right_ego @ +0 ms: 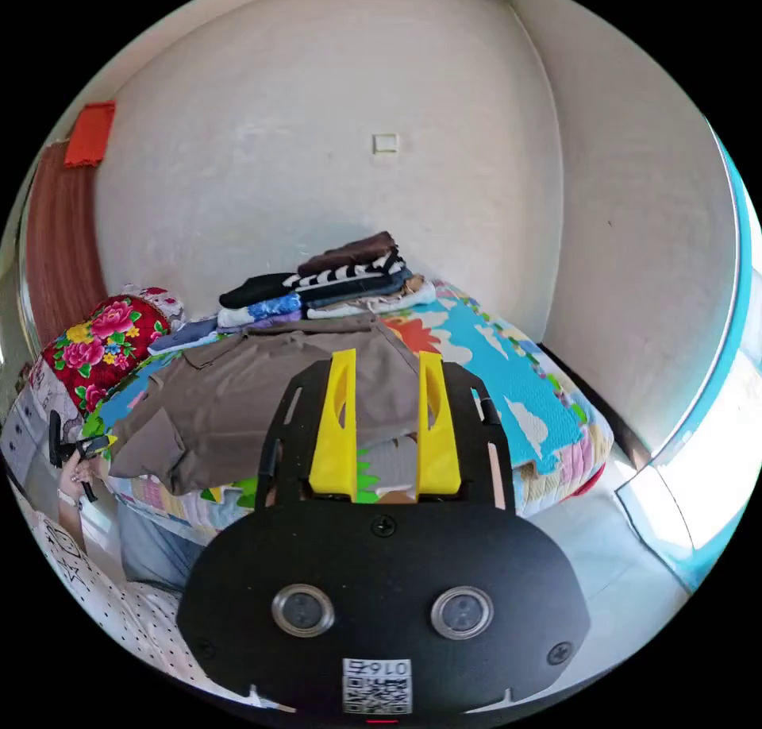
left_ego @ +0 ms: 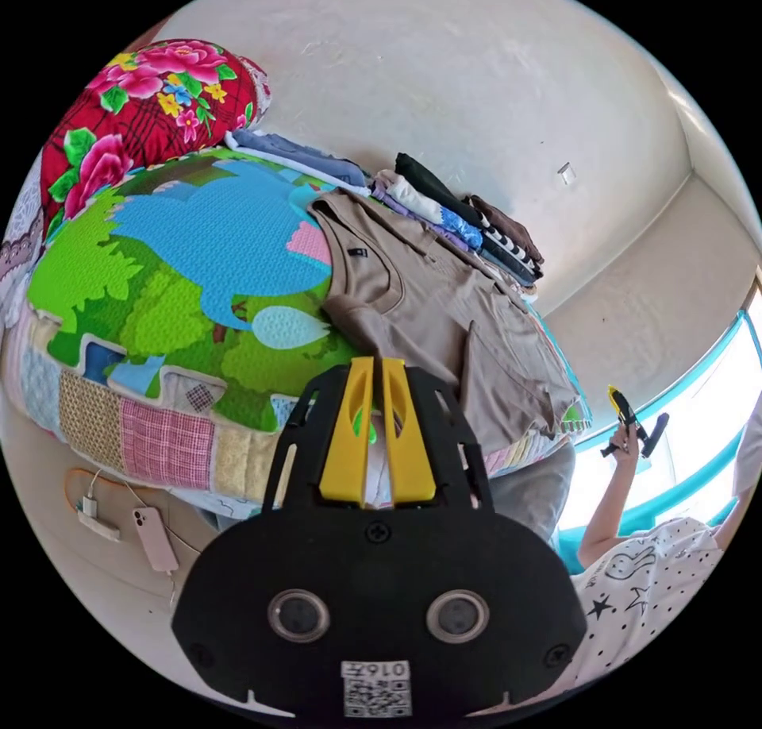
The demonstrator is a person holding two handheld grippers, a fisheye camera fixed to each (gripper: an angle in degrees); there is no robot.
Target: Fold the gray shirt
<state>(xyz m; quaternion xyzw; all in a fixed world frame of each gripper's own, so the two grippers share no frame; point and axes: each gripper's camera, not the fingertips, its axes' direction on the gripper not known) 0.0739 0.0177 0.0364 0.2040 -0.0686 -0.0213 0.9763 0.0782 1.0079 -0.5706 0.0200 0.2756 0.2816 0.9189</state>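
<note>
While the left hand-held gripper [left_ego: 379, 372] hovers with jaws nearly closed on nothing, the right hand-held gripper [right_ego: 386, 364] hangs parted and empty; beyond them the gray shirt [left_ego: 432, 316] lies spread on the bed [left_ego: 198, 284], with folded clothes [right_ego: 333, 280] stacked at twelve o'clock.

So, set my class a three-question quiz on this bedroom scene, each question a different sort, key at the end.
1. True or false: the grey-brown short-sleeved cotton shirt lies spread on the colourful patchwork play mat.
2. What sits behind the shirt by the wall: A) a stack of folded clothes, B) a lamp, C) a box?
3. Fill in: the left tool has its yellow jaws nearly ___, while the right tool is open.

Key: 1 true; 2 A; 3 closed.
</note>
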